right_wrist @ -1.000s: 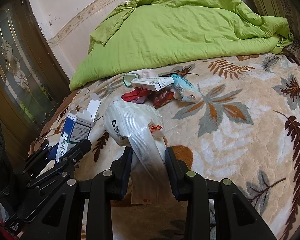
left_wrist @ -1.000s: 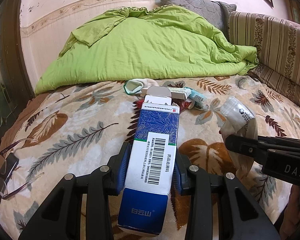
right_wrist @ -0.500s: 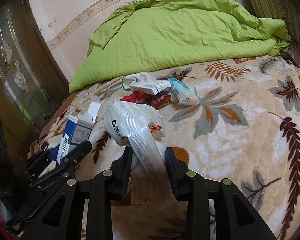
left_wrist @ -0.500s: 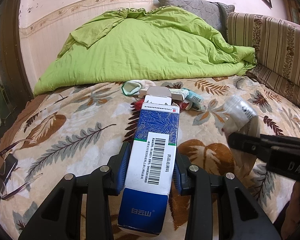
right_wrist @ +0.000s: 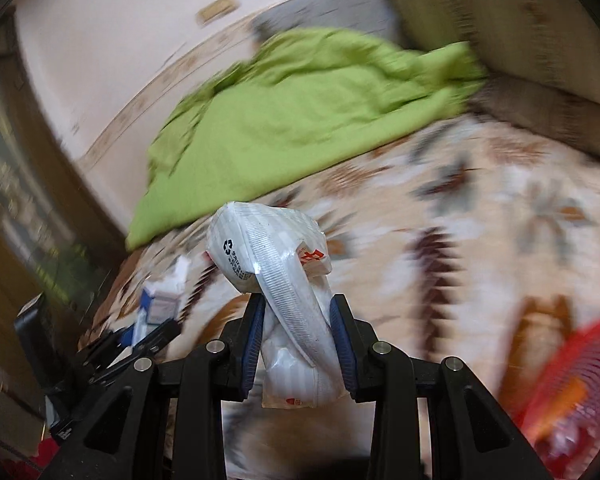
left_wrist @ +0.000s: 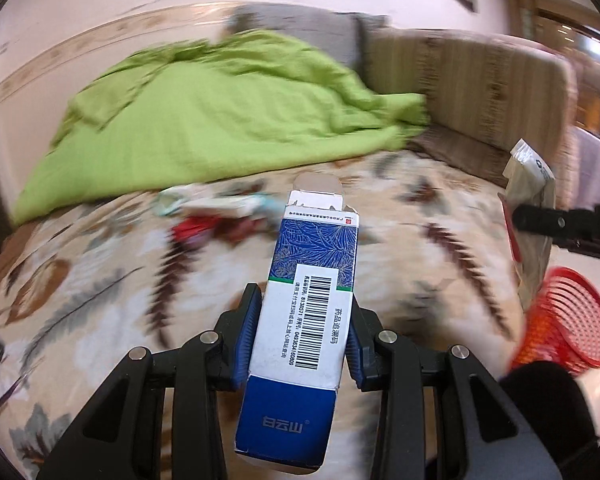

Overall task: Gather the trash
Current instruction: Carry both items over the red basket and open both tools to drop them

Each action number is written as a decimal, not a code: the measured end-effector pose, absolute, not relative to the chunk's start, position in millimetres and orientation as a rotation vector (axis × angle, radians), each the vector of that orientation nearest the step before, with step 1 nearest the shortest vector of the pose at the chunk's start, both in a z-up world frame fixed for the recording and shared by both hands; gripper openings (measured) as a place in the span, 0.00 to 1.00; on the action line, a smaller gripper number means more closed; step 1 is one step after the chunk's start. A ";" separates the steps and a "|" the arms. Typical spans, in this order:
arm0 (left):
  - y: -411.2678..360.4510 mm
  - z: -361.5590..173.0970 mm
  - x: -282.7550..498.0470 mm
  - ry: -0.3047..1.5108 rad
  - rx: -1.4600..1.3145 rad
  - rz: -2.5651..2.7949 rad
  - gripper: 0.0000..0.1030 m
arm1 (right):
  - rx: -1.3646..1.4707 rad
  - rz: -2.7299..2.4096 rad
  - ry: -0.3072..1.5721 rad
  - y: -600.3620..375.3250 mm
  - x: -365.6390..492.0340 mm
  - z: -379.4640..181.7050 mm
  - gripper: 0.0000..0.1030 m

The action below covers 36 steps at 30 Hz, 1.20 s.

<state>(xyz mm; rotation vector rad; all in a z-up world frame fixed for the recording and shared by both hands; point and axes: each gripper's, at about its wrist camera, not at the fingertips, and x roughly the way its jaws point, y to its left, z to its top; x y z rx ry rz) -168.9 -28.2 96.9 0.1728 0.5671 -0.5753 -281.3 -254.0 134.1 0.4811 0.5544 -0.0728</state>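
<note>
The left gripper [left_wrist: 300, 336] clamps a blue-and-white carton [left_wrist: 304, 312] above the bed [left_wrist: 80, 280], top flap open; its white panel carries a barcode, the digits 813651 and Chinese print, and the blue base reads 白云山. The right gripper [right_wrist: 298, 344] pinches a crumpled white plastic bag [right_wrist: 276, 256] marked with a recycling symbol and red characters. A red mesh basket [left_wrist: 568, 320] sits off the bed's right edge. Blurred litter [left_wrist: 216, 216] lies mid-bed beside the green blanket [left_wrist: 220, 120].
</note>
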 end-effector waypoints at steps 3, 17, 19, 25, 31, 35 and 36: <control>-63.5 112.5 -186.3 0.572 0.178 -0.709 0.36 | 0.515 -0.196 0.540 -295.4 -325.5 137.4 0.35; -267.0 112.8 -279.1 0.729 0.306 -1.233 0.36 | 0.704 -0.537 0.502 -413.1 -472.0 112.0 0.36; -282.9 105.8 -285.3 0.749 0.324 -1.248 0.37 | 0.714 -0.549 0.505 -417.7 -477.7 107.0 0.37; -292.6 98.5 -292.5 0.798 0.326 -1.271 0.68 | 0.752 -0.586 0.522 -425.6 -484.2 93.1 0.62; -265.1 111.5 -275.1 0.751 0.302 -1.175 0.69 | 0.719 -0.532 0.507 -415.0 -467.1 102.7 0.62; -230.7 113.3 -251.3 0.717 0.290 -1.070 0.70 | 0.667 -0.458 0.523 -392.2 -436.9 108.4 0.62; -222.9 113.3 -246.8 0.714 0.284 -1.051 0.70 | 0.658 -0.438 0.532 -385.4 -429.1 108.3 0.63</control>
